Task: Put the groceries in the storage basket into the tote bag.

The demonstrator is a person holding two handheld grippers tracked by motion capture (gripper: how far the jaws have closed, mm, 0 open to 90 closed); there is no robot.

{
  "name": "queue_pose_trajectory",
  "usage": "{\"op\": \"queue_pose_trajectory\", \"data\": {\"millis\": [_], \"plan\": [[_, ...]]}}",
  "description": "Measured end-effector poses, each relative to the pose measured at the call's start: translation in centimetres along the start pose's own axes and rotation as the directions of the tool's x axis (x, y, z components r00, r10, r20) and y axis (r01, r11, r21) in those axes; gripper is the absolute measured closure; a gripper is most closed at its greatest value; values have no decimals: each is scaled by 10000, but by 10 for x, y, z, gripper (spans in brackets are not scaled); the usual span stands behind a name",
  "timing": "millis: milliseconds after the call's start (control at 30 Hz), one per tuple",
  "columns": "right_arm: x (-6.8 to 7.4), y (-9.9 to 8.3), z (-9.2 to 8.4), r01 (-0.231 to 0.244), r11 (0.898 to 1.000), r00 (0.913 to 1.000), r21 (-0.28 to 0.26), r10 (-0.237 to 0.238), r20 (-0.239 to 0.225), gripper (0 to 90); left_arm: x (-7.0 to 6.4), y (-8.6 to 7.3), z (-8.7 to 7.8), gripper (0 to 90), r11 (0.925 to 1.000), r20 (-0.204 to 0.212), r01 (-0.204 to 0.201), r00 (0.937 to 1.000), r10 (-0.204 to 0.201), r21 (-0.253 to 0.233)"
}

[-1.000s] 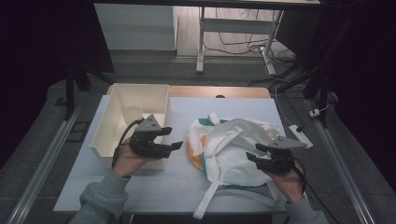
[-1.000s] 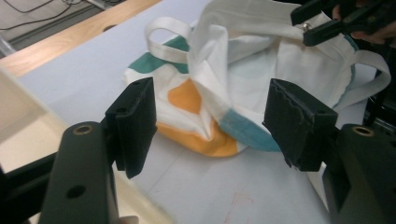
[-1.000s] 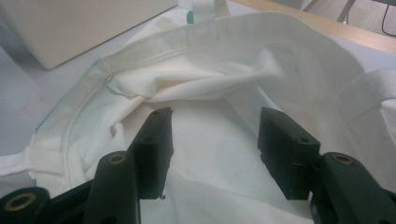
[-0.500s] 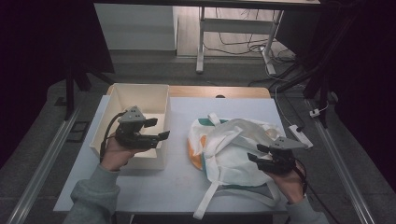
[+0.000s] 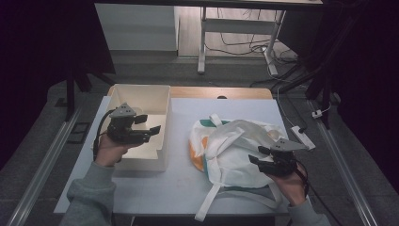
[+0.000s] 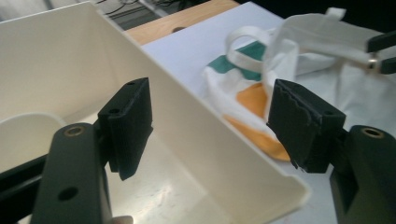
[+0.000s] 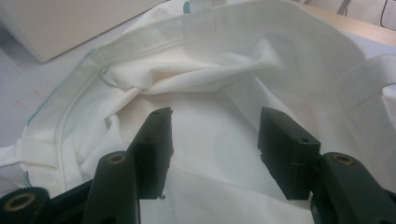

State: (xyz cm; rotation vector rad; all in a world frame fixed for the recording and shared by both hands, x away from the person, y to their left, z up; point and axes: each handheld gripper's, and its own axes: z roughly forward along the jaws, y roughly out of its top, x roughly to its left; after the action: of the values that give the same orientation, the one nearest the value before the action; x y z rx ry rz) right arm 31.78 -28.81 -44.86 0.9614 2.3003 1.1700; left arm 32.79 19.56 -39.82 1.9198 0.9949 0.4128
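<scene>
My left gripper [image 5: 149, 132] over the bin [image 5: 162, 96]; right gripper [image 5: 258, 156] on the bag [image 5: 235, 141].
Left jaws just widened, holding nothing; right jaws parted above cloth, gripping nothing.

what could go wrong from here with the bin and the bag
The left gripper, jaws open after just widening, straddles the near wall of the cream bin; lowering it could knock that wall and shove the bin. The right gripper stands open over loose folds of the white bag, so closing may pinch a single layer.
</scene>
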Motion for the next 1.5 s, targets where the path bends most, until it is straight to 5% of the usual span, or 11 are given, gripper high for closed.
{"op": "queue_pose_trajectory", "data": {"millis": [267, 667, 967, 1133, 1233, 1500], "plan": [[0, -1, 3, -13, 10000, 10000, 69, 13, -31, 448, 18, -9, 9, 270, 9990, -727, 348, 9968, -325, 298], [3, -1, 4, 66, 9999, 10000, 135, -65, -55, 448, 43, -15, 23, 216, 9924, -1630, 1071, 9819, -960, 605], [5, 1, 1, 151, 9999, 9999, -84, -151, -36, 449, 60, -16, 49, 126, 9793, -3117, 1691, 9416, -1272, 1112], [6, 1, 1, 196, 9996, 9998, -197, -194, 100, 449, 69, -18, 54, 91, 9731, -3682, 2070, 9164, -1568, 1009], [6, 1, 0, 203, 9995, 9997, -225, -200, 119, 449, 72, -19, 59, 84, 9708, -3687, 2120, 9161, -1573, 1126], [9, 1, 4, 301, 9995, 9995, -106, -301, 46, 449, 73, -19, 66, 79, 9677, -4009, 2177, 9037, -1507, 1271]]}}
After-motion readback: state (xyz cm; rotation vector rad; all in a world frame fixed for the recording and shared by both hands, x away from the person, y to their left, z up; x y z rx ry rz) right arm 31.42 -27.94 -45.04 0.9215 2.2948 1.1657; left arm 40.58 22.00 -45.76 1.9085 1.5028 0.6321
